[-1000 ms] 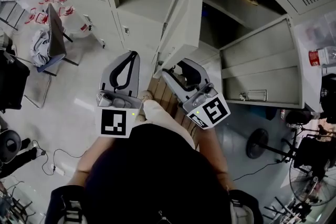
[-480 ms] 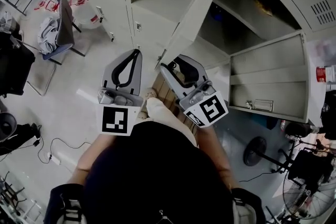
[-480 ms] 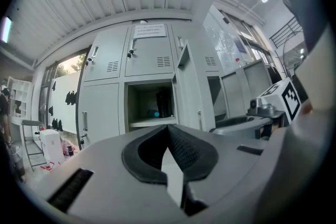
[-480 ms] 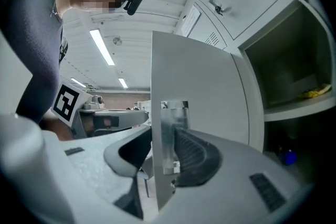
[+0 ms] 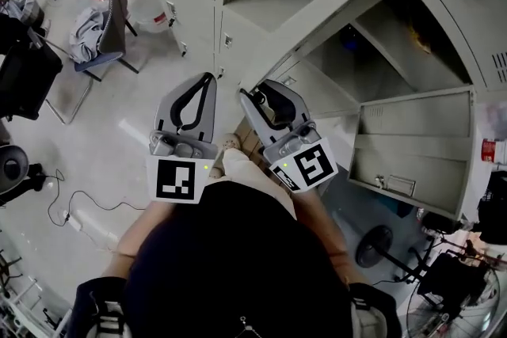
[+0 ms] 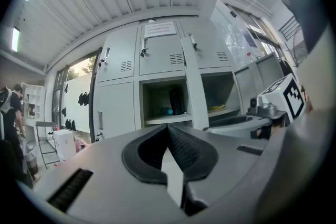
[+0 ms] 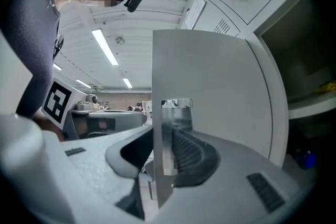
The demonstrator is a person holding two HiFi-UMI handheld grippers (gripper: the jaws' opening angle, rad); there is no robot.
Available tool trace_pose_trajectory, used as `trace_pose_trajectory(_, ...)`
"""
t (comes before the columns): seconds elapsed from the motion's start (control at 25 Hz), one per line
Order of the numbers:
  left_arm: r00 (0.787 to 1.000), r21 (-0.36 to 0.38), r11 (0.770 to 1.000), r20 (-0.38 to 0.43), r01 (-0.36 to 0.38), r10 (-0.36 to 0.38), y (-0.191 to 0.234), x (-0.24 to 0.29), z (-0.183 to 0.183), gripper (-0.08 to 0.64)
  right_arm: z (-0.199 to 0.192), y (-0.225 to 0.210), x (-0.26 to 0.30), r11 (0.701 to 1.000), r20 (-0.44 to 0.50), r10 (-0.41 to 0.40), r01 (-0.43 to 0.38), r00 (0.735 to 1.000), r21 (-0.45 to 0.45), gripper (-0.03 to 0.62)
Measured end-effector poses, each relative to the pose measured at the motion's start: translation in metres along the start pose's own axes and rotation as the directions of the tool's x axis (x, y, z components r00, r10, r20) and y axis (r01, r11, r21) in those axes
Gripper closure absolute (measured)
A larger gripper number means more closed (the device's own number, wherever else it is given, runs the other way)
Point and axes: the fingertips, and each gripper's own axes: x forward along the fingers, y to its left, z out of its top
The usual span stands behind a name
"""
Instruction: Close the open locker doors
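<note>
- Grey left gripper [image 6: 168,127]: jaws pressed together at the tips with nothing between them. It is held level just beside the right one and apart from the lockers.
- Right gripper [image 7: 160,134]: jaws have just been closing and now clamp the free edge of the open locker door [image 7: 210,86], one pad on each face. A metal latch fitting [image 7: 176,113] on that edge lies against the ribbed right pad.
- Locker door: pale grey, upright, standing out from the bank toward the person. It is seen edge-on in the head view, its free edge at the right gripper's tips.
- Second open door [image 5: 412,146]: lower right in the head view, well apart from both grippers.
- Lockers [image 6: 157,55]: pale grey bank. An open compartment [image 6: 163,99] holds a dark item and a small blue one.
</note>
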Motion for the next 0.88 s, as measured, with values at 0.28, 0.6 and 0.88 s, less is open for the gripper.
trace_pose_trajectory(0.28,0.999,-0.012,0.999,0.012,-0.049,0.049,0.020,0.005,0.000,0.557,-0.001,-0.001,0.031,0.999,0.003,-0.035,0.035,0.999,0.001,0.483)
trace_pose_trajectory(0.6,0.995,-0.026,0.996,0.042,-0.087,0.088,0.045,0.019,0.005,0.557,-0.001,-0.009,0.067,0.997,0.018,-0.082,0.082,0.996,-0.007,0.488)
trace_pose_trajectory(0.88,0.994,-0.028,0.996,0.060,-0.085,0.086,0.064,0.035,0.003,0.557,-0.001,-0.018,0.092,0.992,0.030,-0.124,0.124,0.992,-0.007,0.491)
